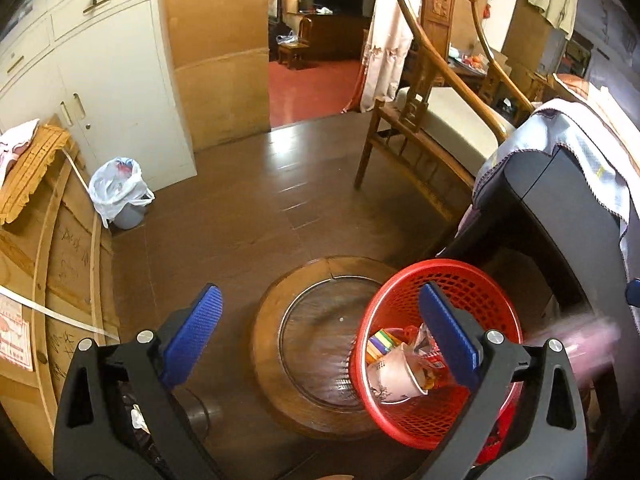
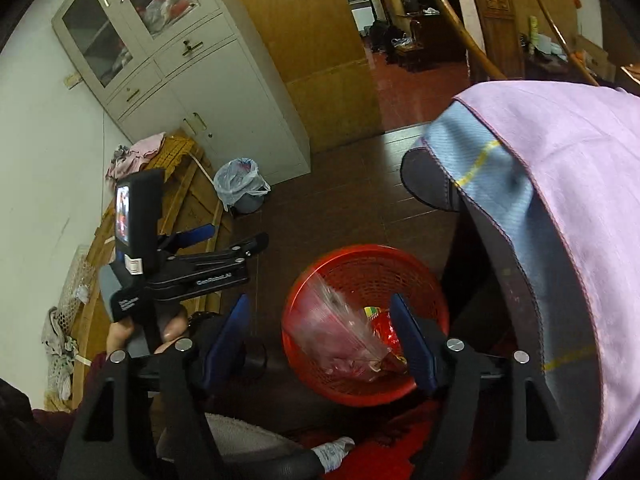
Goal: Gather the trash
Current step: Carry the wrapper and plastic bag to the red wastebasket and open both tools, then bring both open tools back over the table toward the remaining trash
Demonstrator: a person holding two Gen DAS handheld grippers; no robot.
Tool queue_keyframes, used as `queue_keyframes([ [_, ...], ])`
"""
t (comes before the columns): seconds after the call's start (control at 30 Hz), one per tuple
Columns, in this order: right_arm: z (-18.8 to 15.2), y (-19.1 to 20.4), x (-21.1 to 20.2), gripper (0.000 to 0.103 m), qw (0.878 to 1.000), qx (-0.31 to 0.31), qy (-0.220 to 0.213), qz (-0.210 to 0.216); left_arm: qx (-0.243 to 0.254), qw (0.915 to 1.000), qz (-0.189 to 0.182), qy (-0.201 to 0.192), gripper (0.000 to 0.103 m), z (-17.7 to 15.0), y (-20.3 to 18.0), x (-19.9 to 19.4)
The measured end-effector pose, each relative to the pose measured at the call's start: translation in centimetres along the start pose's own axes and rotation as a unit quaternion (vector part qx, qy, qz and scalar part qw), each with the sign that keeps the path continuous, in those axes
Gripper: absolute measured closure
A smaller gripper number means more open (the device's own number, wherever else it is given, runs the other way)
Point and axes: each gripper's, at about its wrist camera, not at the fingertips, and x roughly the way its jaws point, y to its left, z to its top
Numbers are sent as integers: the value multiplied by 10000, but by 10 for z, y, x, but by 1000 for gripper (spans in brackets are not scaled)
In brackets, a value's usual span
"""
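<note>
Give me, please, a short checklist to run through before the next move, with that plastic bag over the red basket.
1. Right claw open: ok, jaws wide apart.
2. Plastic bag over the red basket: ok.
3. Bag free of the claw and settled: cannot tell, since it is blurred and one corner lies close to a finger.
4. Left claw open and empty: ok.
5. Room left in the basket: ok, as the paper cup and wrappers lie low inside.
6. More trash within reach: cannot tell.
</note>
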Motion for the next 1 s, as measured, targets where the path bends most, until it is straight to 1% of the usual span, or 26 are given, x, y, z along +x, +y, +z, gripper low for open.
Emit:
queue_keyframes([
  [0.1,-1,-5,-13,30,9998,82,-167,-90,31,10000,-37,-32,8,-1,-1,-1],
  [0.27,-3,-22,-39,30,9980,306,-476,-296,204,9996,-170,-74,8,0,-20,-7],
  [0.4,-13,-31,-66,30,9952,417,-741,-486,366,9986,-322,-225,8,2,-41,-25],
  [0.53,-32,-42,-105,29,9901,518,-1122,-669,615,9960,-519,-394,8,3,-71,-50],
  [0.6,-42,-45,-127,27,9864,552,-1335,-780,773,9941,-590,-478,8,2,-86,-62],
  [0.8,-79,-59,-190,22,9722,745,-1970,-1022,1338,9842,-900,-733,7,-7,-146,-106],
  [0.93,-119,-75,-239,19,9554,965,-2439,-1360,1728,9744,-1207,-786,7,-20,-190,-129],
  [0.97,-133,-81,-255,17,9478,1067,-2597,-1515,1858,9705,-1316,-794,7,-25,-204,-136],
  [1.0,-140,-84,-264,16,9434,1133,-2677,-1598,2008,9657,-1443,-797,7,-31,-220,-142],
])
